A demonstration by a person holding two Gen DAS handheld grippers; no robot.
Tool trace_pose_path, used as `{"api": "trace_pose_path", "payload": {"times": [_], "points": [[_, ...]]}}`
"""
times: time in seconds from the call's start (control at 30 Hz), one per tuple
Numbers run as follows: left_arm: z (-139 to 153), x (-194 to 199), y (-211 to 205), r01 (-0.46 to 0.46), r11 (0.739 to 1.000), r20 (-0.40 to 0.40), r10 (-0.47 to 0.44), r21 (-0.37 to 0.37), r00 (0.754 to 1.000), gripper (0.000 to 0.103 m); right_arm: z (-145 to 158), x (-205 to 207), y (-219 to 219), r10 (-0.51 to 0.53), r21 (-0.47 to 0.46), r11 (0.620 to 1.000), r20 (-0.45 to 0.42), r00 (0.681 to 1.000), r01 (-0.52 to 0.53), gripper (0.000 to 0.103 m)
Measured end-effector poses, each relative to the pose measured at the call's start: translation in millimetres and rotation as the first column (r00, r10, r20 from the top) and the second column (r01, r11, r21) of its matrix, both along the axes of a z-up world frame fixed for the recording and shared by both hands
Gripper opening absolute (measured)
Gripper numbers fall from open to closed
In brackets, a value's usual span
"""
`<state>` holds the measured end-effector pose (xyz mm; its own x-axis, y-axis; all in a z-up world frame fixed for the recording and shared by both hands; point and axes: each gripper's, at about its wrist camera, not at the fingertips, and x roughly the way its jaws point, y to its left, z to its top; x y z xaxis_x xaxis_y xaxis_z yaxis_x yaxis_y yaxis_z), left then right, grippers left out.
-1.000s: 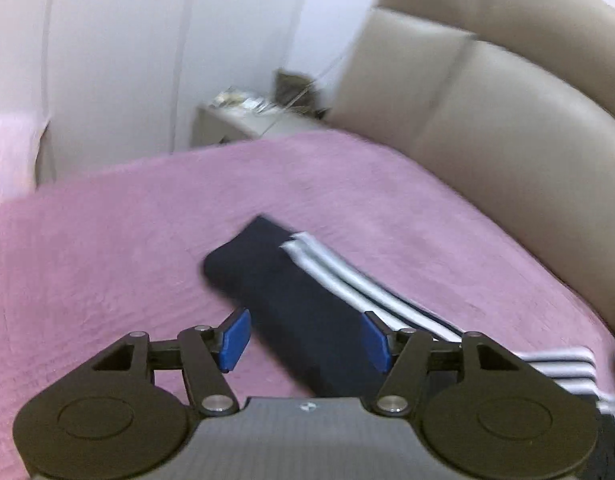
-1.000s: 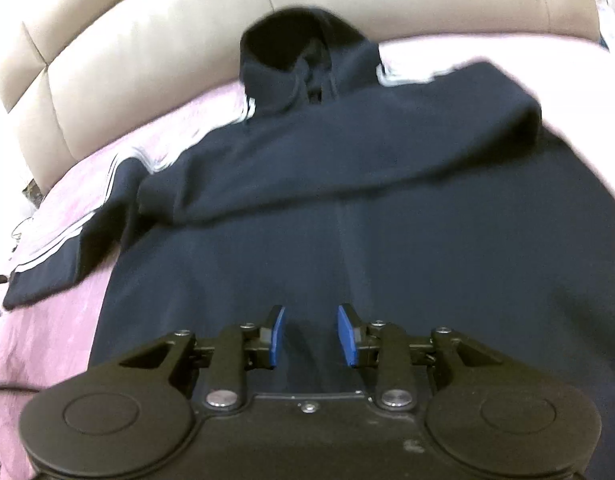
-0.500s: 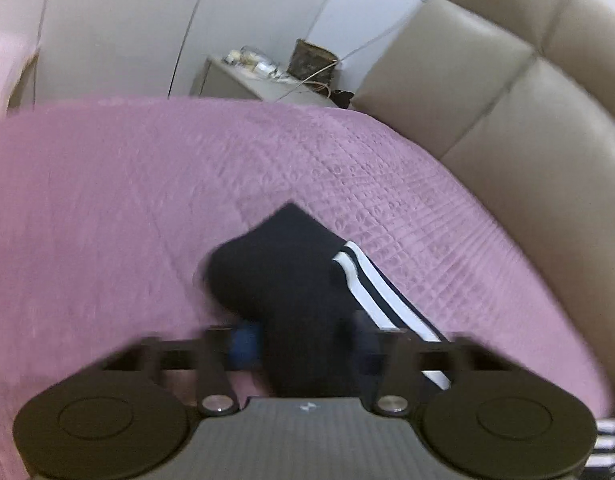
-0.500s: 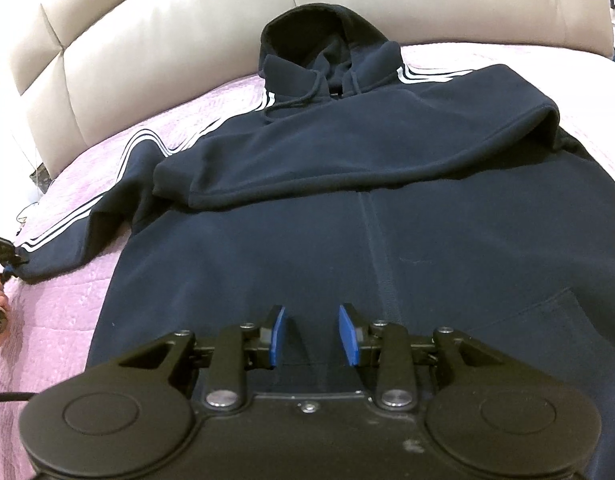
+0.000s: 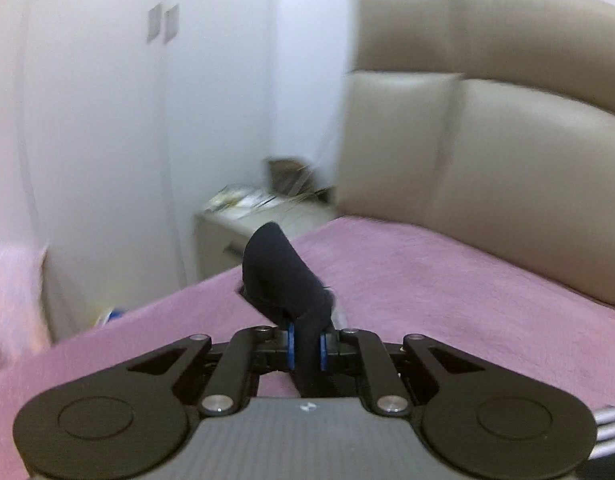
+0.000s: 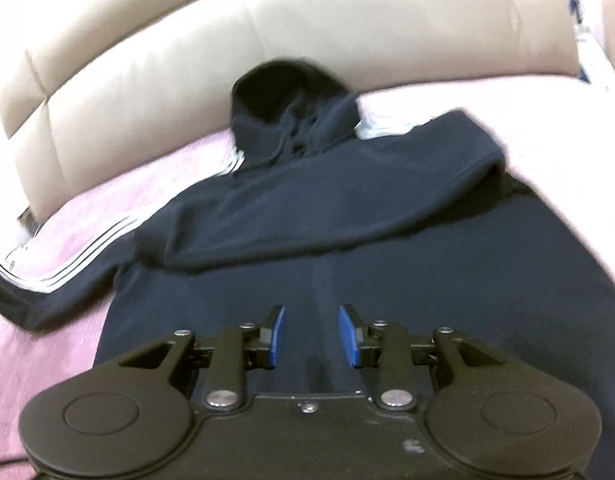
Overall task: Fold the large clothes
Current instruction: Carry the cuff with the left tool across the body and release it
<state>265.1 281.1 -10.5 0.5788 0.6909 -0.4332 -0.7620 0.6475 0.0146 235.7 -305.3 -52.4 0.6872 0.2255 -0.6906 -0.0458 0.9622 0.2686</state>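
A dark navy hoodie (image 6: pixel 347 248) with white sleeve stripes lies flat on the pink bed cover, hood (image 6: pixel 283 92) toward the headboard. Its right sleeve (image 6: pixel 327 204) is folded across the chest. Its left sleeve (image 6: pixel 55 280) stretches out to the left. My left gripper (image 5: pixel 306 346) is shut on that sleeve's cuff (image 5: pixel 283 280) and holds it lifted above the bed. My right gripper (image 6: pixel 312 336) is open and empty, hovering over the hoodie's lower front.
A beige padded headboard (image 5: pixel 507 168) runs along the far side of the bed (image 5: pixel 447 280). A cluttered nightstand (image 5: pixel 259 216) stands in the corner by the white wall. A pale pink cloth (image 5: pixel 11 300) lies at the left edge.
My left gripper closed on the sleeve cuff and lifted it off the bed. My right gripper stayed open over the hoodie, shifting only slightly.
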Motion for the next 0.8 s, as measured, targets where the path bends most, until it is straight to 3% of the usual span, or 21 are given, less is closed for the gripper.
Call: {"api": "trace_pose_path", "payload": {"times": [0.1,0.2,0.23,0.33,0.43,0.53,0.6,0.67,0.7,0.8], "points": [[24,18,-65,0.160,0.986,0.061,-0.162,0.046,0.985,0.012,12,-1,-17,-0.059,-0.028,0.998,0.049,0.997,0.061,0.040],[50,35,-146,0.372,0.925,0.129,-0.378,0.071,0.917,0.012,24,0,-34,-0.127,-0.053,0.990,0.076,0.989,0.131,0.040],[57,39,-176,0.449,0.890,0.143,-0.456,0.076,0.878,0.012,28,0,-39,-0.143,-0.047,0.988,0.085,0.986,0.148,0.040],[67,56,-271,0.661,0.747,0.197,-0.660,0.069,0.725,0.012,40,-1,-50,-0.176,-0.068,0.980,0.120,0.977,0.185,0.040],[58,79,-351,0.787,0.617,0.247,-0.763,0.002,0.597,0.012,48,0,-61,-0.196,-0.102,0.972,0.151,0.969,0.212,0.040],[37,102,-419,0.844,0.534,0.252,-0.811,-0.049,0.528,0.012,45,1,-75,-0.221,-0.122,0.963,0.152,0.963,0.240,0.040],[17,116,-455,0.866,0.491,0.223,-0.837,-0.096,0.500,0.017,38,7,-85,-0.230,-0.133,0.960,0.129,0.965,0.247,0.040],[-12,128,-480,0.884,0.436,0.182,-0.868,-0.167,0.463,0.041,26,17,-94,-0.225,-0.134,0.962,0.090,0.970,0.236,0.040],[-22,134,-486,0.889,0.411,0.159,-0.882,-0.202,0.444,0.058,21,22,-97,-0.222,-0.130,0.965,0.072,0.972,0.230,0.040],[-53,128,-466,0.882,0.386,0.131,-0.893,-0.269,0.430,0.060,9,48,-100,-0.182,-0.066,0.981,0.005,0.983,0.182,0.050]]}}
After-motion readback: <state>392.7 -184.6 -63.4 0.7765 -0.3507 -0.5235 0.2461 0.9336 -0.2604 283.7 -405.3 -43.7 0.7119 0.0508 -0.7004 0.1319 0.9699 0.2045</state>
